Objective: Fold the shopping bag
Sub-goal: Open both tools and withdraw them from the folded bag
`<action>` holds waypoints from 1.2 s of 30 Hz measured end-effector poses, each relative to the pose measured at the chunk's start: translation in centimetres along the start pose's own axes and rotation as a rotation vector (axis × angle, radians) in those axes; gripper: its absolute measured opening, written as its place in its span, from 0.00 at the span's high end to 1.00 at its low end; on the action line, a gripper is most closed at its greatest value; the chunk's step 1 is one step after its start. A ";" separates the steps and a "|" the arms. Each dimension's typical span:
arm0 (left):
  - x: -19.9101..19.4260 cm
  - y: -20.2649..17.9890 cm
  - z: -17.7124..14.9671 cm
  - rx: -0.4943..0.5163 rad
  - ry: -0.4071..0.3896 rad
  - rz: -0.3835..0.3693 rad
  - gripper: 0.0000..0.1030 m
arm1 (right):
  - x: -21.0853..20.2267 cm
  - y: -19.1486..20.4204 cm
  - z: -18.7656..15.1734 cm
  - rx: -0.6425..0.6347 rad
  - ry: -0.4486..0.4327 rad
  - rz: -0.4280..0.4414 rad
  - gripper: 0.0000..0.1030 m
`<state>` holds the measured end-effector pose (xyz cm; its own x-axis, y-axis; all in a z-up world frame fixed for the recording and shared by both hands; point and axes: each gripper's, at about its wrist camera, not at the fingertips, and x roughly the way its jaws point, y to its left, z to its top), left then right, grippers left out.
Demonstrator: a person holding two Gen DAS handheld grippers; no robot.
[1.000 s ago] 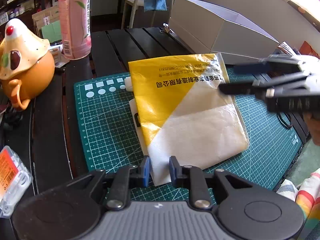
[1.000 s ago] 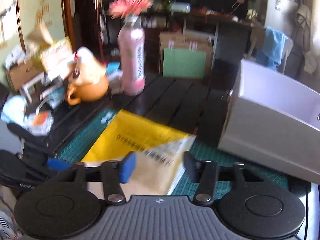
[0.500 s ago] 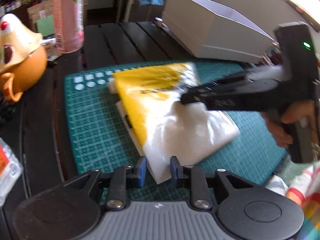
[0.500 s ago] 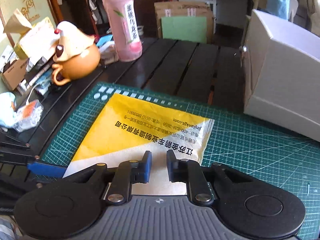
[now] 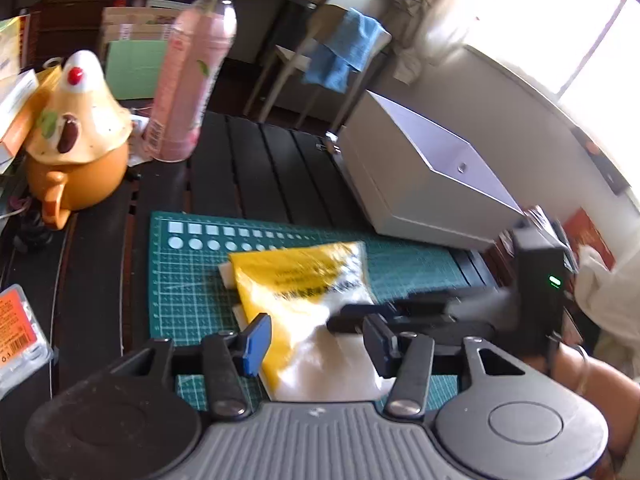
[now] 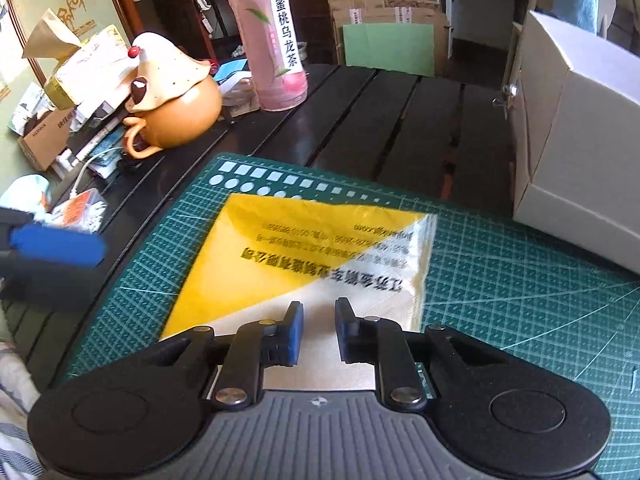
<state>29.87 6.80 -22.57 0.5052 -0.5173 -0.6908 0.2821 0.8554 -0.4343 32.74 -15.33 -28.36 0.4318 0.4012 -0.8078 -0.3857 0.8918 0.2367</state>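
The yellow and white shopping bag (image 6: 304, 264) lies folded flat on the green cutting mat (image 6: 520, 280); it also shows in the left wrist view (image 5: 304, 300). My left gripper (image 5: 316, 340) is open, its fingers wide apart on either side of the bag's near white end. My right gripper (image 6: 319, 332) hovers over the bag's white near part with its jaws a narrow gap apart and nothing between them. It shows from the side in the left wrist view (image 5: 360, 320), at the bag's right edge.
A white open box (image 6: 580, 152) stands at the mat's right. A pink drink bottle (image 6: 276, 48) and an orange teapot (image 6: 172, 108) stand at the back left on the dark slatted table (image 6: 400, 120). Small packets (image 5: 20, 328) lie at the left.
My left gripper has opened wide and tilted up, moving closer over the bag's near end. My right gripper has drawn back slightly and its jaws have parted a little.
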 end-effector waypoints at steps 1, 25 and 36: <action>0.6 0.1 0.4 -0.019 0.009 0.014 0.54 | -0.1 0.1 -0.1 0.011 0.012 0.016 0.82; 6.0 -1.0 -1.5 0.132 0.143 0.290 0.55 | -0.3 1.6 -0.2 -0.002 0.052 0.011 0.82; 5.2 -0.7 -0.7 0.076 0.144 0.197 0.52 | -0.3 1.6 -0.2 -0.013 0.054 0.009 0.82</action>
<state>31.70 3.49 -26.24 0.4365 -0.3340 -0.8354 0.2532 0.9366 -0.2422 31.89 -14.05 -27.84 0.3840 0.3969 -0.8337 -0.4000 0.8853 0.2372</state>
